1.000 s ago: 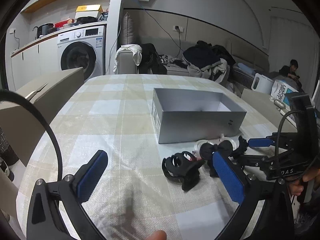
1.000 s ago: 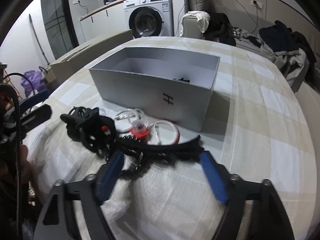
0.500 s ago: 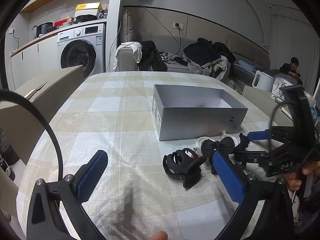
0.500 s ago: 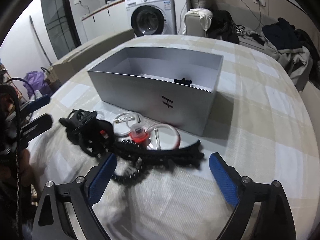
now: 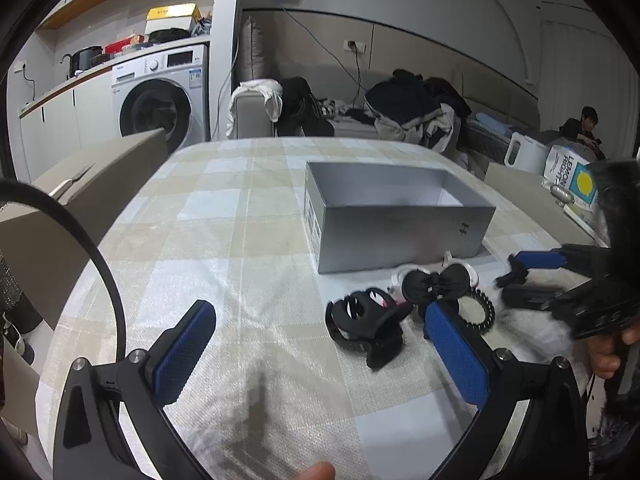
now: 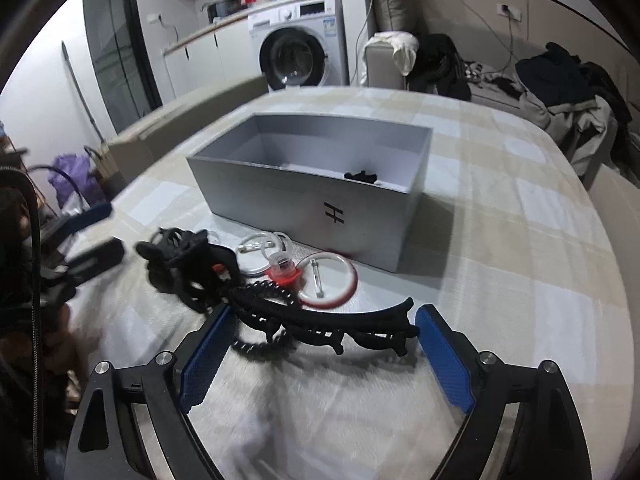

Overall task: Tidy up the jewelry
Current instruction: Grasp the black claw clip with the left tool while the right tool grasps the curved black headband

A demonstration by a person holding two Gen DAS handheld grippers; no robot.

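Note:
A grey open box [image 5: 400, 216] [image 6: 312, 196] stands on the checked tablecloth; one small black item [image 6: 361, 176] lies inside. In front of it lies a pile: a black claw clip [image 5: 362, 326] [image 6: 180, 264], a black bow [image 5: 436, 282], a black coil hair tie [image 5: 478, 314] [image 6: 260, 346], a long black hair clip [image 6: 340, 322], clear rings [image 6: 256, 246] and a red-rimmed ring [image 6: 330, 280]. My left gripper [image 5: 316, 344] is open and empty, just left of the claw clip. My right gripper [image 6: 320, 356] [image 5: 532, 276] is open, its pads either side of the long clip.
A cardboard box [image 5: 72, 184] stands at the table's left edge. A paper bag [image 5: 572, 182] and white kettle [image 5: 522, 154] are at the right. Washing machine [image 5: 160, 100], a sofa with clothes [image 5: 408, 112] and a seated person [image 5: 582, 126] are behind.
My right gripper has pulled back and up from the pile and opened wider; the long black clip now lies between its pads. The left gripper has barely moved.

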